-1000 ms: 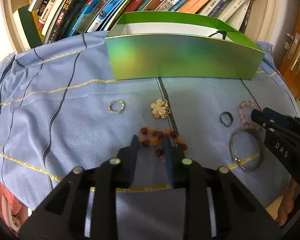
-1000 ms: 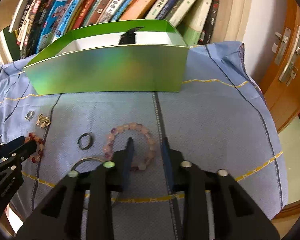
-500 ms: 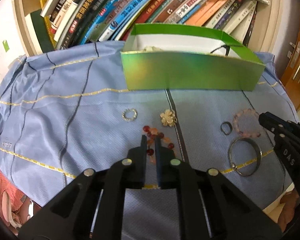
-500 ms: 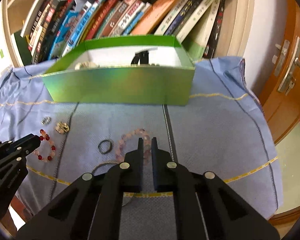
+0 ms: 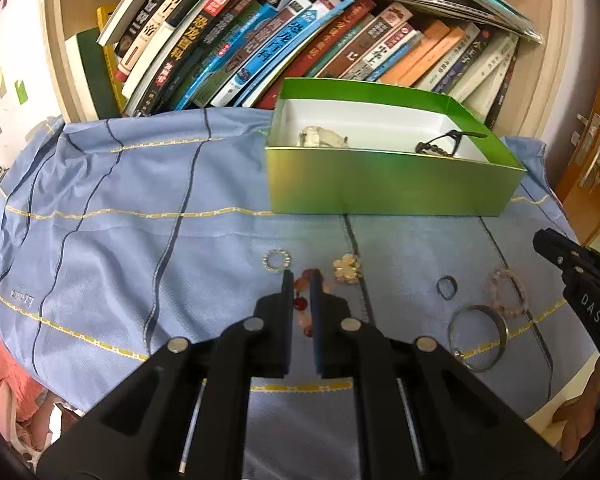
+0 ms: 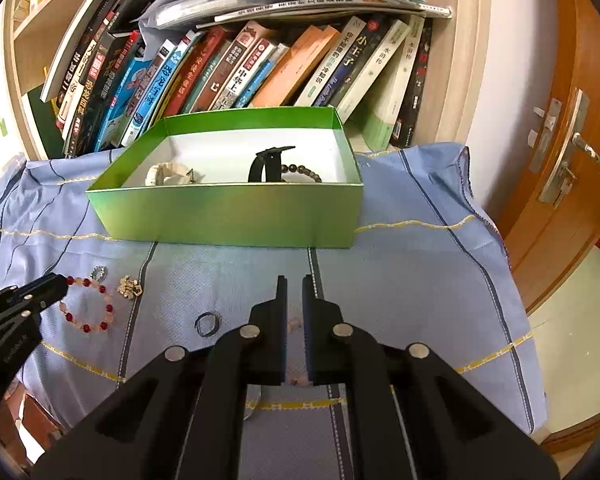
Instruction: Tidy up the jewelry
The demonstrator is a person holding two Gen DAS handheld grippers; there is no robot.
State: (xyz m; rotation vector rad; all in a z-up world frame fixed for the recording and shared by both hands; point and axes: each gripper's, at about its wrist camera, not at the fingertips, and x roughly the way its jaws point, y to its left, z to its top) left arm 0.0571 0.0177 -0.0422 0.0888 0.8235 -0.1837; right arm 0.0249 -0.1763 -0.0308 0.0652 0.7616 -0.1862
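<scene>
Left wrist view: picking up, box not reached.
My left claw [image 5: 301,280] is pinched narrow over the red bead bracelet [image 6: 88,306]; I cannot tell if it grips. My right claw [image 6: 295,284] is equally narrow, and the pink bracelet [image 5: 508,292] seems to lie on the cloth [image 5: 140,260]. Next, I judge: confirm a hold, then carry to the green box [image 6: 236,212].

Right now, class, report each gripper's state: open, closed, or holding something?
Left gripper: nearly closed, red bead bracelet at its tips; grip cannot be told.
Right gripper: nearly closed, seemingly holding nothing; pink bracelet lies on the cloth.
</scene>
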